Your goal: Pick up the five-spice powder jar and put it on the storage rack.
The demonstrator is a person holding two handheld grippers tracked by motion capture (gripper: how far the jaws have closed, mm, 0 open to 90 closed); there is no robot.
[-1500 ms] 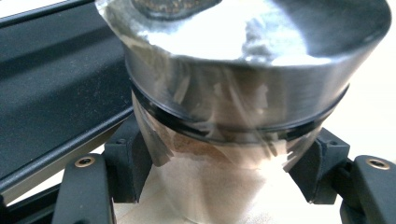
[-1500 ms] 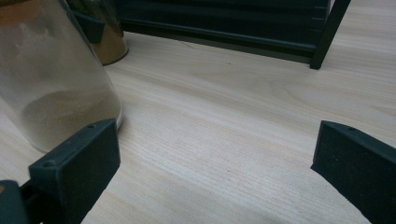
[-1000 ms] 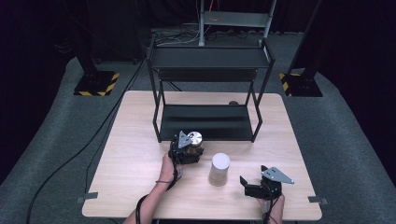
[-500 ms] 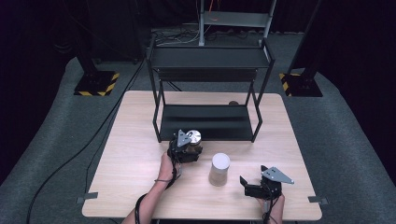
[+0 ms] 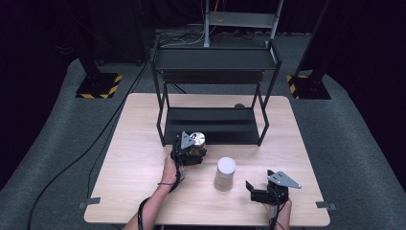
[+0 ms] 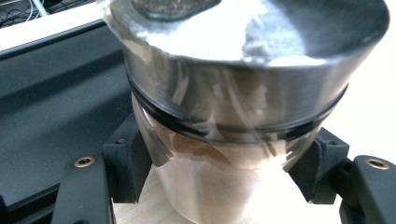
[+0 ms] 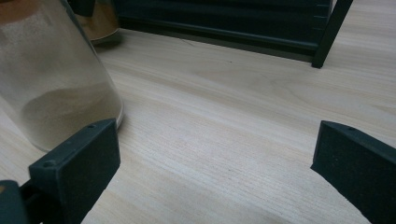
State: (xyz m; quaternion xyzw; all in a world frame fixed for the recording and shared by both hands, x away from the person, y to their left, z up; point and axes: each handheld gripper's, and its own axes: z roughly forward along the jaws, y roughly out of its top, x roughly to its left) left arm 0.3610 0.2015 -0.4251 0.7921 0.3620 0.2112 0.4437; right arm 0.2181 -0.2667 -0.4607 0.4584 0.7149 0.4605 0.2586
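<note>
The table (image 5: 143,158) carries a black 2-tier rack (image 5: 215,86), and nothing has shifted across the 3 high views: both hands hold their places. That suggests a pause before the next move, likely a lift toward the rack. The white cup (image 5: 225,173) stands mid-table, apart from both grippers. The jar (image 5: 196,140) sits just in front of the rack's lower shelf, pinched below its metal lid by the left gripper (image 5: 191,152). The right gripper (image 5: 258,191) rests spread and empty

Black 2-tier rack (image 5: 215,91) at table (image 5: 139,158) rear; frosted jar (image 5: 224,173) centre-front.
</note>
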